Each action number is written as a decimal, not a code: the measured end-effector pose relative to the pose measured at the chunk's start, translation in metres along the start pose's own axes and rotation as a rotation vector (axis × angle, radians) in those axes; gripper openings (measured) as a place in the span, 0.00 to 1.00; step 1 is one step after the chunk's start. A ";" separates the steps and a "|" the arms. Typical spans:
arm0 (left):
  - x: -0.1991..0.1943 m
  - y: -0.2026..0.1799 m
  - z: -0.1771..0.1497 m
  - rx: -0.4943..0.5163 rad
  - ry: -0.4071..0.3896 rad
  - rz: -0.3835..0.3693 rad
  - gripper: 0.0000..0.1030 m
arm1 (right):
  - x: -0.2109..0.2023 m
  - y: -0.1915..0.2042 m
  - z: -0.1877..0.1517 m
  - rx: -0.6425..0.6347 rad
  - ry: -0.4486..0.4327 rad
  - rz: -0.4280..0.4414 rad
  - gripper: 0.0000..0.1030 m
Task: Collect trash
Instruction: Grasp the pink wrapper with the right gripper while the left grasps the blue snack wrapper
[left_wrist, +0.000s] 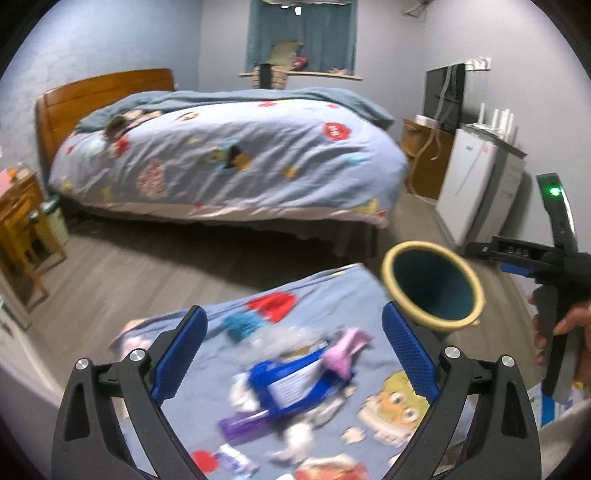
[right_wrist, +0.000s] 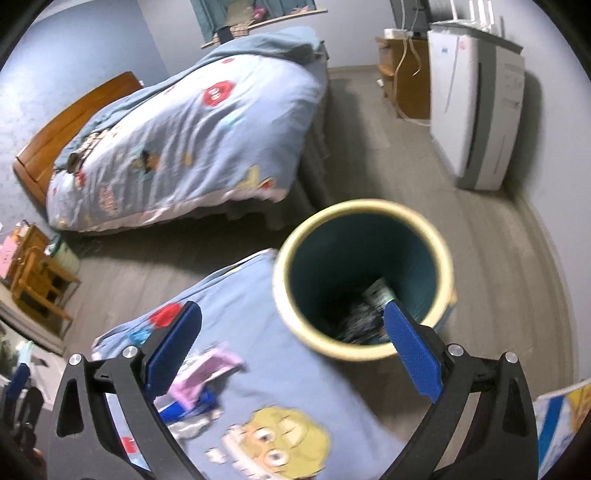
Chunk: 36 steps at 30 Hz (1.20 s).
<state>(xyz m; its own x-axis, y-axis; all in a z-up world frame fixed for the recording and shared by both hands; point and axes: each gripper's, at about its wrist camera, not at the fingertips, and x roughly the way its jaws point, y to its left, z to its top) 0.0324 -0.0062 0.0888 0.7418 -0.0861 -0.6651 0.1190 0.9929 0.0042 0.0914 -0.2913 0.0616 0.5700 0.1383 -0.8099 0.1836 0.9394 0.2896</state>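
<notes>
A pile of trash lies on a blue cartoon-print cover (left_wrist: 332, 291): a blue and white wrapper (left_wrist: 295, 384), a pink wrapper (left_wrist: 347, 350), a purple one (left_wrist: 243, 424) and white scraps. My left gripper (left_wrist: 295, 347) is open above this pile with nothing between its fingers. A round bin (left_wrist: 432, 284) with a cream rim and dark teal inside stands on the floor beside the cover. Dark wrappers (right_wrist: 365, 314) lie at the bin's (right_wrist: 364, 280) bottom. My right gripper (right_wrist: 291, 343) is open and empty, its right finger over the bin's near rim. The pink wrapper (right_wrist: 207, 373) shows near its left finger.
A large bed (left_wrist: 229, 158) with a wooden headboard fills the far side. A white appliance (right_wrist: 476, 107) and a wooden cabinet (right_wrist: 406, 74) stand along the right wall. Wooden furniture (left_wrist: 22, 229) sits at the left. A hand (left_wrist: 569, 325) holds the right gripper's handle at the right edge.
</notes>
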 end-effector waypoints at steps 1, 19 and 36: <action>-0.001 0.008 -0.005 -0.007 0.006 0.014 0.92 | 0.003 0.006 -0.006 -0.001 0.010 0.006 0.94; 0.063 0.052 -0.050 0.035 0.160 0.063 0.92 | 0.091 0.083 -0.051 -0.042 0.188 0.032 0.94; 0.118 0.039 -0.077 0.033 0.286 0.005 0.92 | 0.167 0.100 -0.072 -0.038 0.415 0.056 0.31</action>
<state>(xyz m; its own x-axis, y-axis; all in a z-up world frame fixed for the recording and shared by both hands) 0.0741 0.0286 -0.0469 0.5266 -0.0494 -0.8487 0.1407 0.9896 0.0296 0.1472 -0.1522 -0.0812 0.2058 0.2971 -0.9324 0.1272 0.9366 0.3265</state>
